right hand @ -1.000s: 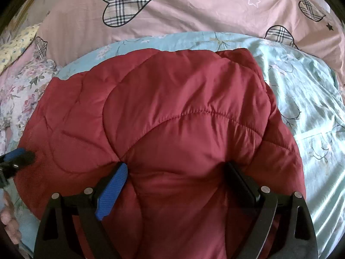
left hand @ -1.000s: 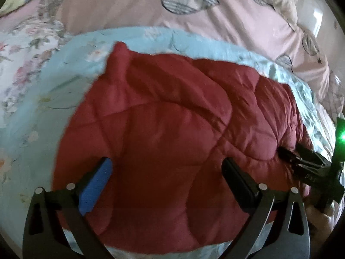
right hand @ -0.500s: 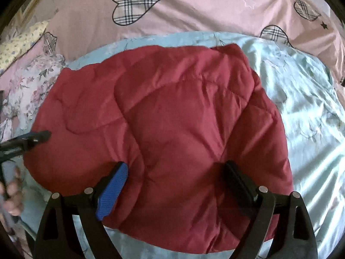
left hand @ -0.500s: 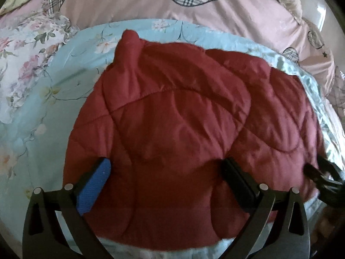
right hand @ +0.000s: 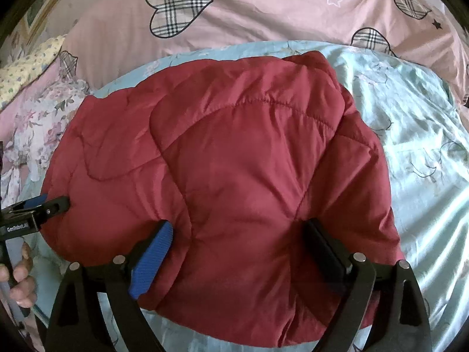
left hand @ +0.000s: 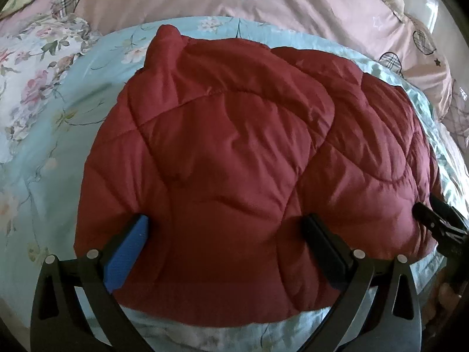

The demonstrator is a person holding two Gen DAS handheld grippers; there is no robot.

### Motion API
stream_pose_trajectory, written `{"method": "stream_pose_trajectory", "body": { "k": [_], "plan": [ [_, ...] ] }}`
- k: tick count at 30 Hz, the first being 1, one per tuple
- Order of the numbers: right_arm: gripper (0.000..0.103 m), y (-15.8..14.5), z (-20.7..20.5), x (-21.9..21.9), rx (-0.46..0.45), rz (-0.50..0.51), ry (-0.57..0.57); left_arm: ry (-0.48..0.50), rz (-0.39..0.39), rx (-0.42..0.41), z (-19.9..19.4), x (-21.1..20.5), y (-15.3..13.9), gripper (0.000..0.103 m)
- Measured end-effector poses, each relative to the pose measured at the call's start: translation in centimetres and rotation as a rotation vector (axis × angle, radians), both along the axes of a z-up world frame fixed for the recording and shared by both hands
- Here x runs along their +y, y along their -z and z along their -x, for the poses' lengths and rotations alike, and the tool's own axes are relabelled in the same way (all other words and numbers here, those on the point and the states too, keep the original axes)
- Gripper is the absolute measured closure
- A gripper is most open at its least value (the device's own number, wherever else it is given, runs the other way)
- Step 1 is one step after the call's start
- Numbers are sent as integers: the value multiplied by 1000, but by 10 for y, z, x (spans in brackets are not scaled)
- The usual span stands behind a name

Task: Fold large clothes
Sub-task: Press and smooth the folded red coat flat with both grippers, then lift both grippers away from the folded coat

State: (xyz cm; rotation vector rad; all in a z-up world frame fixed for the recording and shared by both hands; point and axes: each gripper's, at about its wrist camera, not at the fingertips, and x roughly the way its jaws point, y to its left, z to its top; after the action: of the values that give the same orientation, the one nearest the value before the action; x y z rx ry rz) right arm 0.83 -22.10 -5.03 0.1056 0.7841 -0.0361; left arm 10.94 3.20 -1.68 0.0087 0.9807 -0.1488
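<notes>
A dark red quilted jacket (left hand: pixel 240 158) lies folded in a rounded bundle on a light blue floral sheet (left hand: pixel 52 152). It also shows in the right wrist view (right hand: pixel 234 158). My left gripper (left hand: pixel 225 234) is open and empty, jaws wide apart above the jacket's near edge. My right gripper (right hand: pixel 237 240) is open and empty too, above the near edge toward the jacket's right side. The right gripper's tips show at the jacket's right edge in the left view (left hand: pixel 433 220). The left gripper's tips show at the jacket's left edge in the right view (right hand: pixel 52 205).
A pink duvet with plaid hearts (right hand: pixel 263 8) lies behind the blue sheet (right hand: pixel 425 152). A floral cloth (left hand: pixel 26 79) lies at the left. A hand (right hand: pixel 20 275) holds the left gripper's handle.
Both grippers have drawn back and up from the jacket, so more of it and of the sheet's near edge shows. The jacket lies still. Both stay open.
</notes>
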Motion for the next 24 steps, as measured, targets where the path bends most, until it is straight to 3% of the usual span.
{"method": "stream_pose_trajectory", "body": {
  "k": [11, 16, 24],
  "plan": [
    [8, 1, -1, 4, 5, 4, 10, -11, -15, -8, -4, -2, 4, 0],
    [9, -17, 4, 7, -17, -3, 16, -11, -15, -2, -5, -2, 3, 0],
    [7, -1, -4, 0, 15, -8, 2, -12, -22, -3, -5, -1, 3, 0]
  ]
}}
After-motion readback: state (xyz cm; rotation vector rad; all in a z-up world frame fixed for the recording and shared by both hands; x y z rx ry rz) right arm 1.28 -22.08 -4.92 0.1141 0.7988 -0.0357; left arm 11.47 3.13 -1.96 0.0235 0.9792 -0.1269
